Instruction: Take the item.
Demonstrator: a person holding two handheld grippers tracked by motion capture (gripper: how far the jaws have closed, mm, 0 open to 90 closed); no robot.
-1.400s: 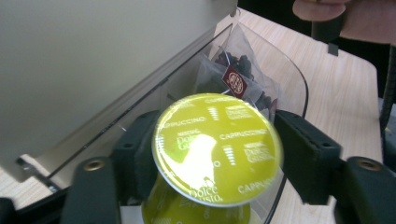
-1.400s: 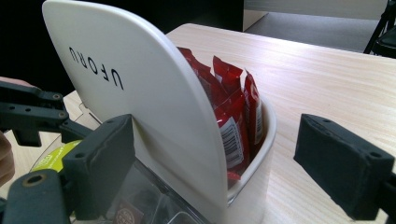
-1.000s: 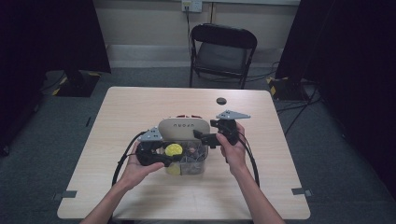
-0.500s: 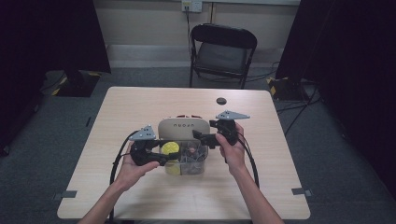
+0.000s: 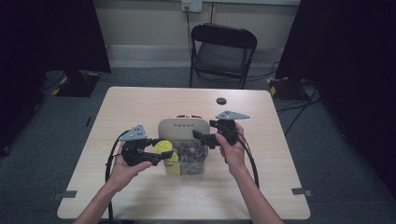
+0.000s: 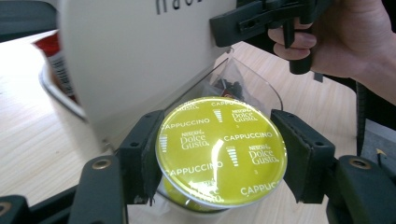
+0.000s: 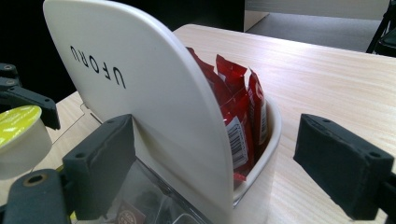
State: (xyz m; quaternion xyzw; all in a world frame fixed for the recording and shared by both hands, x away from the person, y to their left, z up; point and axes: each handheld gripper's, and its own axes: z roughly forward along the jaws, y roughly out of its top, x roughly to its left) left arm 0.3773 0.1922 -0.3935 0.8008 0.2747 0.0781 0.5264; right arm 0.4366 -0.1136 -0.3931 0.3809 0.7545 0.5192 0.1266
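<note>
A coffee capsule (image 6: 221,150) — yellow-green foil lid printed "CAPPUCCINO" and "Dolce Gusto", white cup beneath — sits lid-up, pinched at its sides, just in front of the organiser's white upright panel (image 7: 140,93) lettered "UFORU". Behind that panel stand red sachets (image 7: 238,107), upright in a white tray; before it lies a clear compartment (image 5: 189,158) — contents too small to tell.

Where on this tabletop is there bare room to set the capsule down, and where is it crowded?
Bare wood lies along the left side of the light wooden table, along its right side past the right gripper, and along the near edge. The far strip is bare but for a small black disc. The centre is crowded: the white lidded organizer box, and the left gripper holding the yellow-lidded cappuccino capsule.
</note>
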